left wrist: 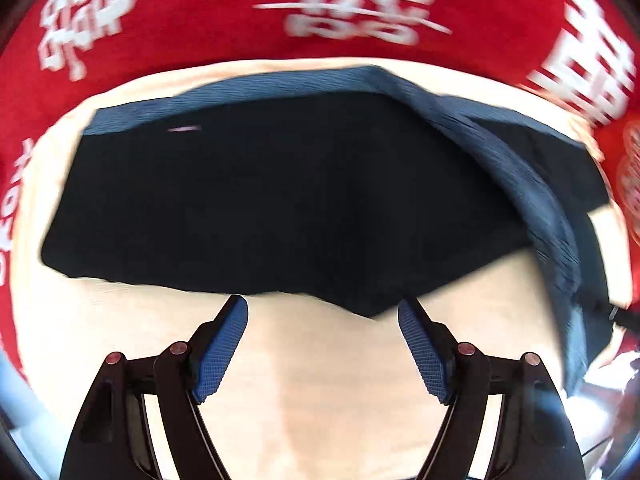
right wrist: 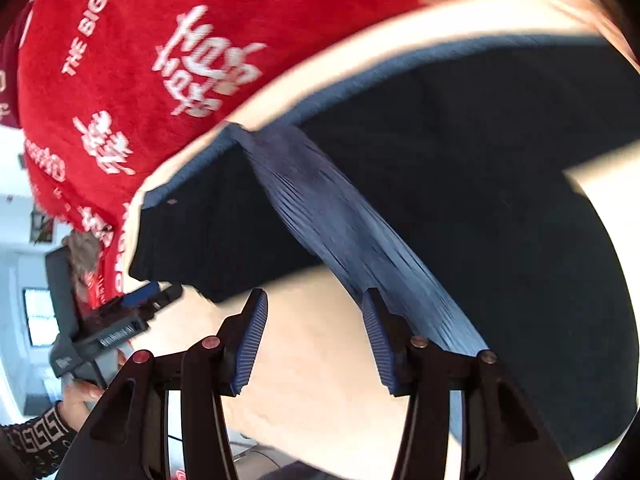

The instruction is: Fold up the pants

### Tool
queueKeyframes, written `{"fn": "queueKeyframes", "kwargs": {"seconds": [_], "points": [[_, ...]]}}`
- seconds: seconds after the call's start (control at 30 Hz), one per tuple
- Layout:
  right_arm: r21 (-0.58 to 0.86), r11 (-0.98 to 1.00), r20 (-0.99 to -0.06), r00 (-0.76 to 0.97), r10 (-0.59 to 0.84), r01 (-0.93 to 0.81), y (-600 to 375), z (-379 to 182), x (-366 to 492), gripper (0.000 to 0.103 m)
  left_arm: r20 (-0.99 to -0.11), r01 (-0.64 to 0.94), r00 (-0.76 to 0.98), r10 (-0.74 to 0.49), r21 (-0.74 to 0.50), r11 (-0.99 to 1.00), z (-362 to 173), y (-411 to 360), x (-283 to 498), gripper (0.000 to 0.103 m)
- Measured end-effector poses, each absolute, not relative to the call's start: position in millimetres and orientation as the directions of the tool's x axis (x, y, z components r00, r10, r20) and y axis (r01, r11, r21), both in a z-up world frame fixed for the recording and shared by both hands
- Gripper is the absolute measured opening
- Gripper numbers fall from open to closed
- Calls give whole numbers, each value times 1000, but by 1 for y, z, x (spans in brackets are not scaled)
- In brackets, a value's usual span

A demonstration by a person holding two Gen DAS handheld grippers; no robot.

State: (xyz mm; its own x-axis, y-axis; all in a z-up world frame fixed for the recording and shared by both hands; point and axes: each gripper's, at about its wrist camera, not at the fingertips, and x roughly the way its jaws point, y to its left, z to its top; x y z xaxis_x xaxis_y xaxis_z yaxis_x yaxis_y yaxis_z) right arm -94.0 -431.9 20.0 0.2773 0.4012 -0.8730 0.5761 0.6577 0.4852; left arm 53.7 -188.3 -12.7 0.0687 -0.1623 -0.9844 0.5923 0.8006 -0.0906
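The dark navy pants (left wrist: 280,200) lie spread flat on a pale round table top (left wrist: 320,380), with a ribbed blue waistband (left wrist: 224,94) along their far edge and a folded-over ribbed band running down their right side. Beyond the pants, past the table's far rim, lies a red cloth with white lettering (left wrist: 224,12). The left gripper (left wrist: 323,338) hovers over bare table just on the near side of the pants' hem, its blue-padded jaws spread wide with nothing between them. In the right wrist view, the right gripper (right wrist: 314,340) also has its jaws apart and empty, its right finger just beside the ribbed band (right wrist: 360,240) of the pants. Left of the pants, a hand (right wrist: 80,396) in a patterned sleeve holds the other gripper.
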Motion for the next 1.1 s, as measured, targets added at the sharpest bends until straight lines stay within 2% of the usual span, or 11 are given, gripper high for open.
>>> {"fn": "queueKeyframes", "kwargs": {"seconds": [0.1, 0.27, 0.37, 0.5, 0.77, 0.97, 1.0, 1.07, 1.1], "points": [[455, 591, -888, 292, 355, 666, -436, 27, -165, 53, -978, 647, 48, -203, -124, 752, -11, -210, 24, 79], [396, 484, -916, 299, 268, 780, -433, 28, -251, 53, -951, 693, -56, -305, -257, 673, -2, -230, -6, 79], [371, 430, -927, 300, 225, 823, -443, 23, -285, 53, -936, 716, -117, -333, -312, 624, 1, -241, -22, 79], [330, 426, -943, 279, 180, 842, -457, 15, -311, 53, -929, 751, -141, -341, -325, 575, -4, -268, -41, 79], [496, 395, -862, 384, 331, 773, -473, -7, -314, 55, -913, 725, -231, -336, -391, 567, -38, -326, -66, 79], [620, 275, -765, 489, 419, 735, -487, -19, -329, 54, -913, 726, -260, -313, -399, 560, -51, -346, -81, 79], [640, 257, -747, 508, 428, 725, -488, -20, -329, 51, -916, 733, -256, -308, -391, 556, -52, -348, -83, 79], [682, 201, -702, 552, 449, 704, -491, -25, -328, 25, -922, 744, -243, -300, -376, 552, -52, -352, -88, 78], [696, 170, -681, 568, 462, 697, -491, -27, -328, 20, -920, 743, -247, -305, -382, 550, -52, -352, -89, 69]]}}
